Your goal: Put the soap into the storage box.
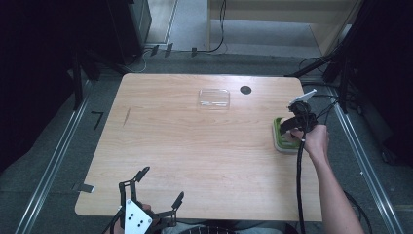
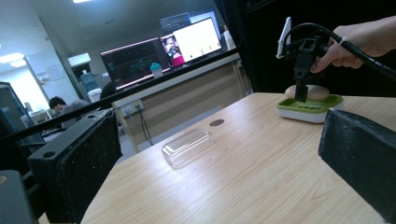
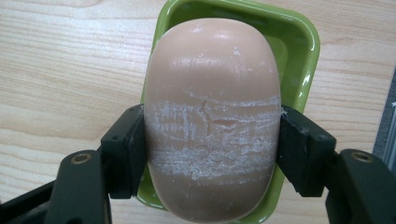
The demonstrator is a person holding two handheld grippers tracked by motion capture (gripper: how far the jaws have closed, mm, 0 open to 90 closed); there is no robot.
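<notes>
A peach-coloured bar of soap [image 3: 212, 93] with white scuff marks lies over a green soap dish [image 3: 299, 51]. My right gripper [image 3: 211, 149] is shut on it, one black pad pressed to each long side. In the high view the dish [image 1: 278, 139] sits near the table's right edge under my right gripper [image 1: 287, 129]. From the left gripper view the soap [image 2: 317, 92] looks level with the top of the dish [image 2: 310, 109]; I cannot tell whether it is lifted. My left gripper [image 1: 163, 184] stands open at the front left, holding nothing.
A clear plastic lid [image 1: 214, 98] lies at the back middle of the wooden table [image 1: 195, 146], beside a round black grommet [image 1: 245, 89]. The lid [image 2: 188, 147] also shows in the left gripper view. Dark stands flank the table.
</notes>
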